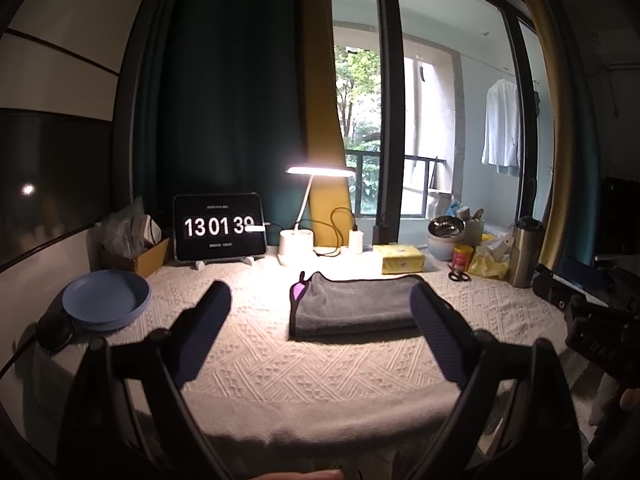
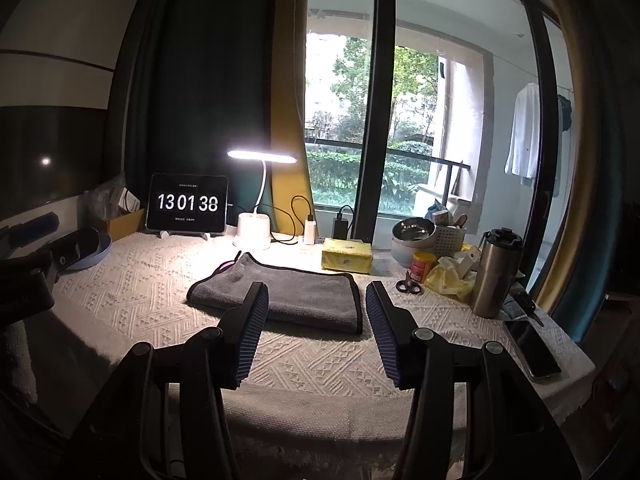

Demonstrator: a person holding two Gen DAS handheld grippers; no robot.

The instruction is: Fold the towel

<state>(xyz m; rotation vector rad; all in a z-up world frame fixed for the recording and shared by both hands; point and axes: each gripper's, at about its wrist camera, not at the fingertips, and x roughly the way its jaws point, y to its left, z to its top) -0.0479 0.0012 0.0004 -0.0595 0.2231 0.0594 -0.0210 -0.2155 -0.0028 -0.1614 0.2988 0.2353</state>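
A grey towel (image 1: 354, 304) with dark trim and a purple tag lies folded flat on the white textured tablecloth (image 1: 280, 360). It also shows in the right wrist view (image 2: 280, 294). My left gripper (image 1: 320, 300) is open and empty, held back from the towel near the table's front edge; its right finger overlaps the towel's right end in the view. My right gripper (image 2: 318, 292) is open and empty, just in front of the towel's near right corner.
A blue plate (image 1: 106, 300) sits at the left. At the back stand a tablet clock (image 1: 219, 226), a lit desk lamp (image 1: 296, 246) and a yellow tissue pack (image 1: 402, 258). At the right are scissors (image 2: 408, 286), a steel tumbler (image 2: 494, 272), a phone (image 2: 532, 348) and bowls.
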